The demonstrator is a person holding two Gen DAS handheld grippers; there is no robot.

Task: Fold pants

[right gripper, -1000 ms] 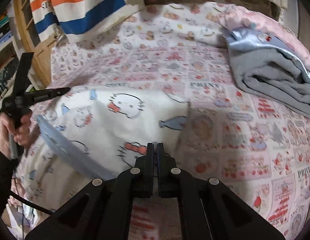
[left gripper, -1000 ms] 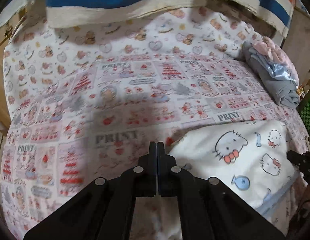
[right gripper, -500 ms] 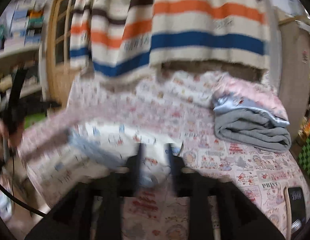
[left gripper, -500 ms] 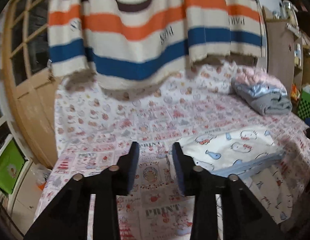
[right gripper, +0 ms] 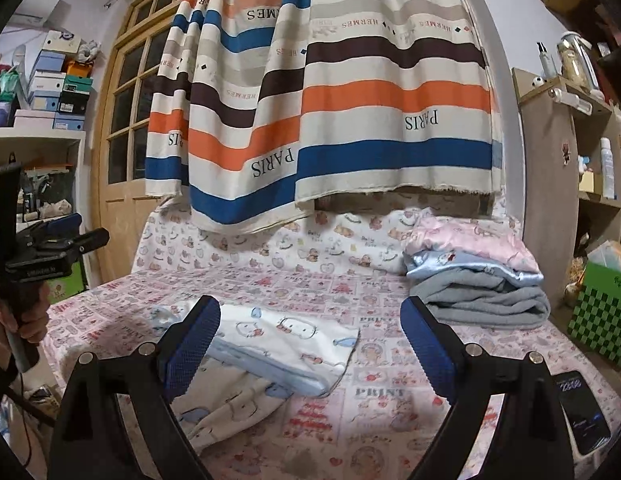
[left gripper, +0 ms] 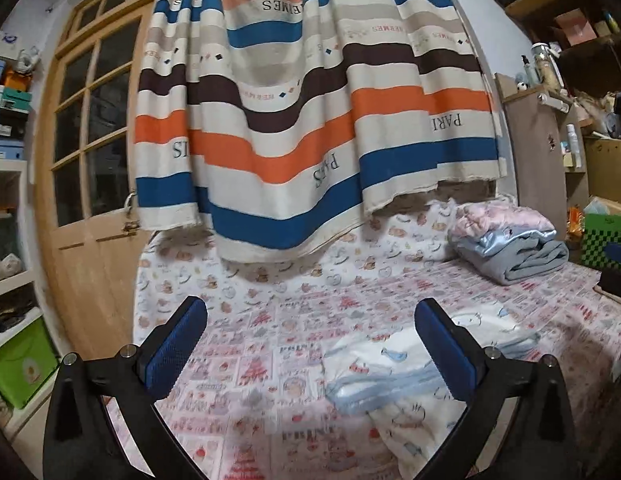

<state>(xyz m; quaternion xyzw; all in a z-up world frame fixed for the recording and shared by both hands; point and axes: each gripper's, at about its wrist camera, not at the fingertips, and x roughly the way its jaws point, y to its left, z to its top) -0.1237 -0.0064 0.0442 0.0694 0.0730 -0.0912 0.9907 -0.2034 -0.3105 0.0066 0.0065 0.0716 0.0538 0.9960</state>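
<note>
The pants (left gripper: 390,364), white with a cartoon cat print and a light blue waistband, lie folded on the patterned bed sheet (left gripper: 270,320). In the left wrist view they are low and right of centre, behind the right finger. My left gripper (left gripper: 308,312) hangs back from the bed, its jaws opening wide with nothing between them. In the right wrist view the pants (right gripper: 286,340) lie just beyond my right gripper (right gripper: 310,308), whose jaws are also opening and hold nothing. A hand holds the left gripper (right gripper: 86,229) at that view's left edge.
A stack of folded grey, blue and pink blankets (right gripper: 478,280) sits at the bed's far right. A striped curtain (right gripper: 330,100) hangs over the far side. A phone (right gripper: 582,412) lies on the near right corner. A wooden door (left gripper: 90,200) and shelves stand left.
Both grippers went from shut to wide open and drew back and up from the pants. The views tilted up from the bed to the curtain. The pants stay folded on the sheet.
</note>
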